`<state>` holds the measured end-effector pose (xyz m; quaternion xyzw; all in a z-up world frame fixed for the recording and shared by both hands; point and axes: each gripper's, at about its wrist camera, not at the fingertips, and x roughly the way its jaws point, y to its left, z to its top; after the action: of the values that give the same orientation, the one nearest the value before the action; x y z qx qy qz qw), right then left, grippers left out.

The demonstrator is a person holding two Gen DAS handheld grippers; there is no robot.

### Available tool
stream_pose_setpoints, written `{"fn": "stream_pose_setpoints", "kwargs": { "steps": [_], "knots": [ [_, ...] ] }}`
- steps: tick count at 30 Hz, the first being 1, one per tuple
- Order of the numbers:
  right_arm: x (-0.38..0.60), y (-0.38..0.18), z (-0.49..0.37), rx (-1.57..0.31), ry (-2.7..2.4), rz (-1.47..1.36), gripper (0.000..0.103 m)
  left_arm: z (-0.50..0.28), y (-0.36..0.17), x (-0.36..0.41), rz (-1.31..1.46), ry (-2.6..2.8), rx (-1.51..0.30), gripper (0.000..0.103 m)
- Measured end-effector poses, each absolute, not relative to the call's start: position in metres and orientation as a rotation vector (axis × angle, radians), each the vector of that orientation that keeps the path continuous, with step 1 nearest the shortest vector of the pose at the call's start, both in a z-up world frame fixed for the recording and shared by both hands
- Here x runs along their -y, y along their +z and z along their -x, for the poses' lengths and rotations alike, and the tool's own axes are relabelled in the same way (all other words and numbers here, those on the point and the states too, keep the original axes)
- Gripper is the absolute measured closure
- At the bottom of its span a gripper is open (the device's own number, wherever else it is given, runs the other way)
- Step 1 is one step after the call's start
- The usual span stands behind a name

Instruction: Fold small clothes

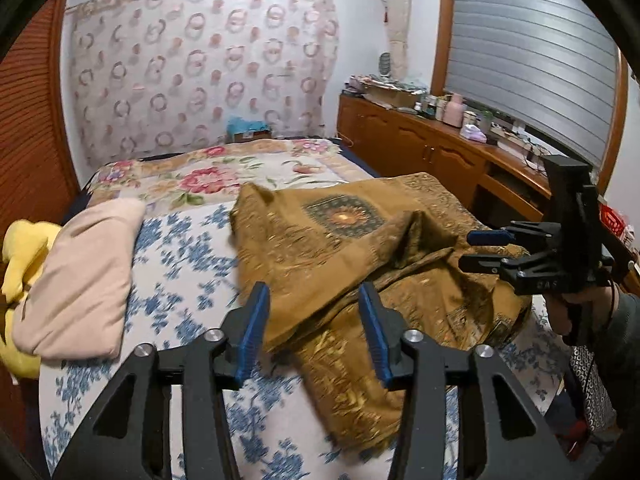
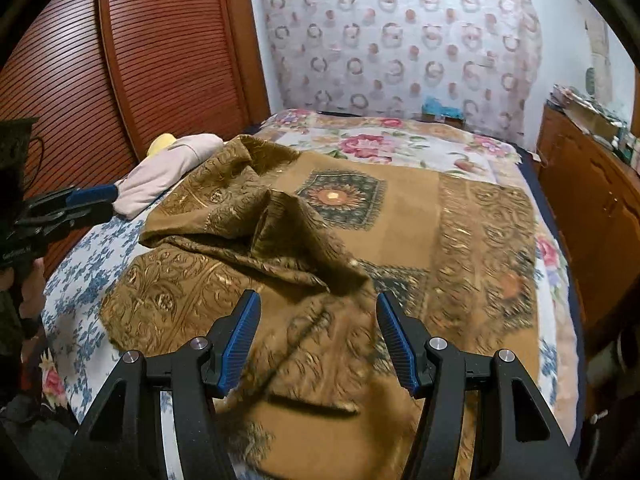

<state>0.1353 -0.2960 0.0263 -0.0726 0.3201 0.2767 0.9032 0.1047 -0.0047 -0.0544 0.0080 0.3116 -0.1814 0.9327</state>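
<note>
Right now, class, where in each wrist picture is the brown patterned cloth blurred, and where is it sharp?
Left wrist view: the brown cloth smears near the left hand-held gripper, sharper at its medallion. Right wrist view: blurred around the right hand-held gripper, crisp farther back; fisheye bends both edges.

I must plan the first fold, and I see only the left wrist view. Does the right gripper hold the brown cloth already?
Observer: No. The right gripper is open, and the brown cloth lies loose below its fingers.
Operator: How does the cloth lie on its far side, behind the hump?
Observer: It lies flat there and reaches almost to the right edge of the bed. The ridge of folds is only in the left half.
Operator: Is there any pattern besides the one medallion?
Observer: Yes, a second medallion shows, blurred, to the right of the ridge.
</note>
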Motion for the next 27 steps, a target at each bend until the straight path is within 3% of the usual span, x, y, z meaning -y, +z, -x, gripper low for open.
{"fn": "stream_pose_setpoints", "kwargs": {
  "steps": [3,5,8,27],
  "knots": [
    [0.294,0.02,-0.15,-0.681,0.556,0.17,0.041,-0.104,-0.06,-0.003,0.005,-0.368,-0.645,0.051],
    [0.293,0.016,-0.159,-0.702,0.554,0.174,0.041,-0.103,-0.063,-0.007,0.017,-0.369,-0.644,0.04],
    [0.29,0.01,-0.172,-0.736,0.542,0.185,0.041,-0.104,-0.066,-0.009,0.03,-0.367,-0.646,0.037],
    [0.276,-0.001,-0.188,-0.758,0.519,0.187,0.04,-0.097,-0.085,-0.008,0.035,-0.324,-0.66,0.036]
  ]
}}
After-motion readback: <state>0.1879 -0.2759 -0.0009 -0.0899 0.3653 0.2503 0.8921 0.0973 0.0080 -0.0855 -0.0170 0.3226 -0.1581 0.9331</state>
